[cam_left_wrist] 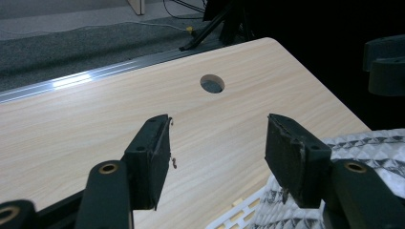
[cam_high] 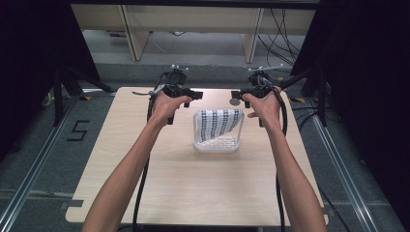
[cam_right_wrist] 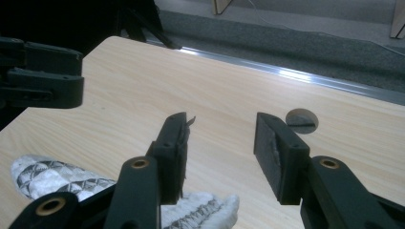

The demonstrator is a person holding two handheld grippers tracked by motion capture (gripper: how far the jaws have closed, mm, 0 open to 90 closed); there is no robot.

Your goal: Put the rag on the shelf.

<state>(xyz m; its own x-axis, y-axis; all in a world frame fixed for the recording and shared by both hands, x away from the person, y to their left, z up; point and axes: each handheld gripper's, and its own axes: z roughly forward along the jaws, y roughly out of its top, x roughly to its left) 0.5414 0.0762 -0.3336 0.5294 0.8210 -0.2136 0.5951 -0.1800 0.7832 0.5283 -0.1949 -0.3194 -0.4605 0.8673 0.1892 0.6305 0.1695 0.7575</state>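
- The step in hand looks like the release: the patterned cloth [cam_high: 218, 123] hangs over the far rim of the white basket [cam_high: 216, 146], between and just below both tongs.
- Left tongs [cam_left_wrist: 217, 157] stand released, nothing between the jaws.
- Right tongs [cam_right_wrist: 220, 155] are likewise parted and empty, cloth beneath them.
- Next, probably tucking the draped edge into the basket, which calls for a fresh pinch on the cloth.

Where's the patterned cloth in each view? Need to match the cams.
High view: patterned cloth at table centre, draped over the white basket.
Left gripper view: bottom right corner, behind the right-hand jaw.
Right gripper view: bottom left, running behind the left-hand jaw.
Shared landmark: the round hole in the tabletop.
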